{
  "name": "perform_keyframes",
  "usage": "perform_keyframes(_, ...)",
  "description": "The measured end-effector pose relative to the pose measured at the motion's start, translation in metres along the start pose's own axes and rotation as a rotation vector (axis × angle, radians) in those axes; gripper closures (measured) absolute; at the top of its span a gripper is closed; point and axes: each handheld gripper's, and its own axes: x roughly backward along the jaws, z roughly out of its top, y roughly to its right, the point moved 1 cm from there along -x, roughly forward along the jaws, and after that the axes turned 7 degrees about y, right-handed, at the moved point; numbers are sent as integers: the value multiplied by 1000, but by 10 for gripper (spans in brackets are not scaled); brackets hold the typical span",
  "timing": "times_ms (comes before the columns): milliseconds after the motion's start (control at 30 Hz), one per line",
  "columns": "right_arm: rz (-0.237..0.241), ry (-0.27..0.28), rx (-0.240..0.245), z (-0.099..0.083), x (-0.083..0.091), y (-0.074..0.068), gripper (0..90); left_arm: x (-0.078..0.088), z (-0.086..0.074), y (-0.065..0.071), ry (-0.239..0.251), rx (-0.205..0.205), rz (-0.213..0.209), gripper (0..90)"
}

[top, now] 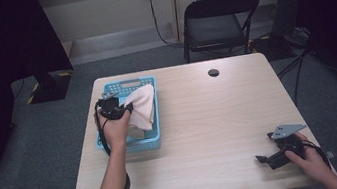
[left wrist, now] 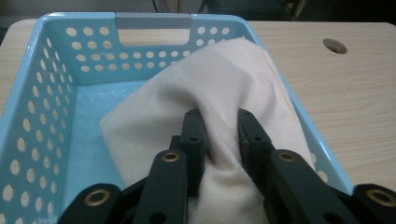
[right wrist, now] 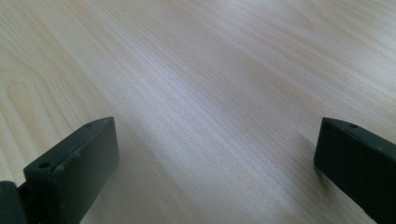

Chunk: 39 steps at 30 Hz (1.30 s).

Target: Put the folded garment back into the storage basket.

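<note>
A cream cloth (top: 141, 107) lies bunched in a light blue perforated basket (top: 155, 139) at the table's left side, draped over the basket's right wall (left wrist: 299, 116). My left gripper (top: 117, 107) hovers over the basket, shut on a fold of the cloth (left wrist: 219, 93); its two black fingers (left wrist: 194, 135) pinch the fabric between them. My right gripper (top: 267, 159) rests low at the table's front right corner, held by a hand, jaws wide apart with only bare wood (right wrist: 210, 107) between them.
The wooden table (top: 210, 118) has a round cable hole (top: 213, 72) near its far edge. A black folding chair (top: 219, 21) stands behind the table. Cables run across the grey carpet at right.
</note>
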Motion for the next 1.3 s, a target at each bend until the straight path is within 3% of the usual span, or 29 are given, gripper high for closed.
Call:
perform_keyframes(33, 0, 0, 0, 0, 0, 0, 0, -3, -2, -3, -6, 50, -22, 543)
perform_keyframes(67, 0, 0, 0, 0, 0, 0, 0, -3, -2, -3, -6, 50, -22, 477)
perform_keyframes(100, 0, 0, 0, 0, 0, 0, 0, -2, -1, -3, 8, 45, -7, 477)
perform_keyframes(133, 0, 0, 0, 0, 0, 0, 0, -2, 0, -3, 2, 20, 4, 401)
perform_keyframes(267, 0, 0, 0, 0, 0, 0, 0, -2, 1, -1, -42, -3, -19, 186)
perform_keyframes(400, 0, 0, 0, 0, 0, 0, 0, 0, 2, -1, -31, -24, -18, 106)
perform_keyframes(700, 0, 0, 0, 0, 0, 0, 0, 5, 4, 4, -34, -66, -69, 51)
perform_keyframes(933, 0, 0, 0, 0, 0, 0, 0, 8, 4, 6, -42, -87, -84, 51)
perform_keyframes(1300, 0, 0, 0, 0, 0, 0, 0, 16, 3, 10, -50, -95, -117, 50)
